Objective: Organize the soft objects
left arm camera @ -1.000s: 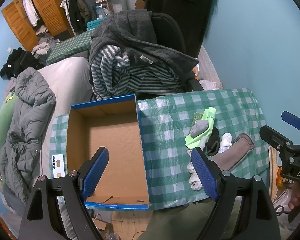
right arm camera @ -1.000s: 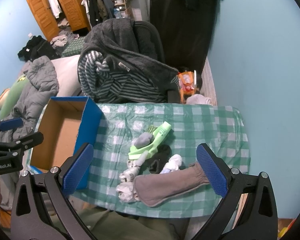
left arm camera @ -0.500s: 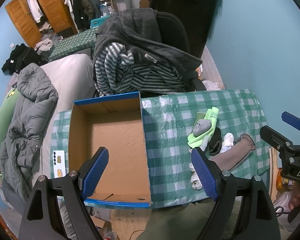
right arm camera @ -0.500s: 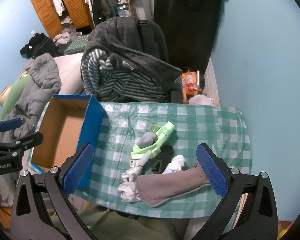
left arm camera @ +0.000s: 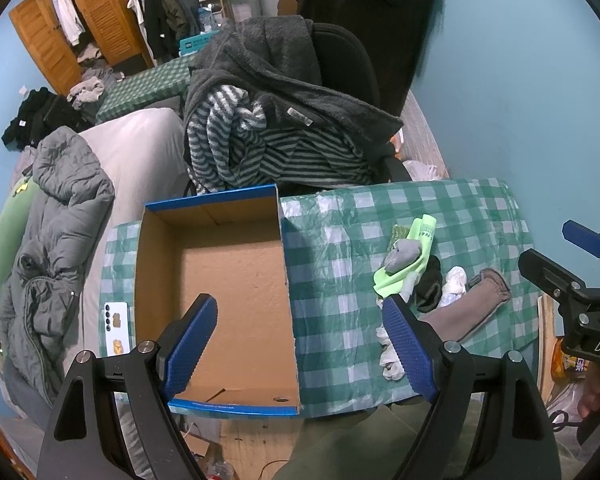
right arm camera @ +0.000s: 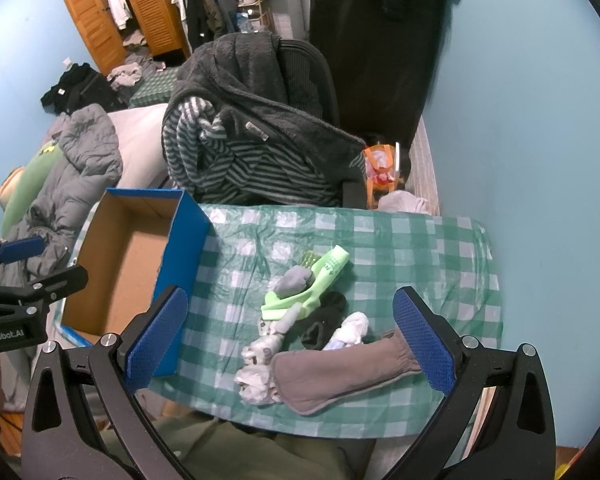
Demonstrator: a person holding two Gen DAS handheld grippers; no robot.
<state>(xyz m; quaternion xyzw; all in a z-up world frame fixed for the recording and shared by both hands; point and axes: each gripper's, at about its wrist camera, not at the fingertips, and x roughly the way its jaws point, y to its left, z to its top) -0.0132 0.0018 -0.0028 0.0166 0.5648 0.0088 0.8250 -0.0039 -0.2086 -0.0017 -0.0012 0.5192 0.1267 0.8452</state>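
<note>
A pile of socks lies on the green checked tablecloth [right arm camera: 420, 248]: a long grey-brown sock [right arm camera: 340, 372], a lime green sock [right arm camera: 320, 280] with a grey rolled sock [right arm camera: 294, 280] on it, a black sock [right arm camera: 324, 320] and white socks [right arm camera: 260, 360]. The pile also shows in the left wrist view [left arm camera: 416, 264]. An empty blue cardboard box [left arm camera: 228, 280] stands to the left of the pile; it also shows in the right wrist view [right arm camera: 140, 256]. My left gripper [left arm camera: 300, 344] is open above the box's near right edge. My right gripper [right arm camera: 288, 340] is open above the sock pile. Both hold nothing.
A chair draped with a dark fleece and a striped top [left arm camera: 276, 128] stands behind the table. A bed with a grey jacket [left arm camera: 60, 220] lies to the left. A phone [left arm camera: 116, 328] lies beside the box. A blue wall [right arm camera: 520, 120] is on the right.
Both grippers have pulled back and risen a little, so the table, box and socks look slightly smaller and lower. Nothing on the table has moved. Both jaws stay open.
</note>
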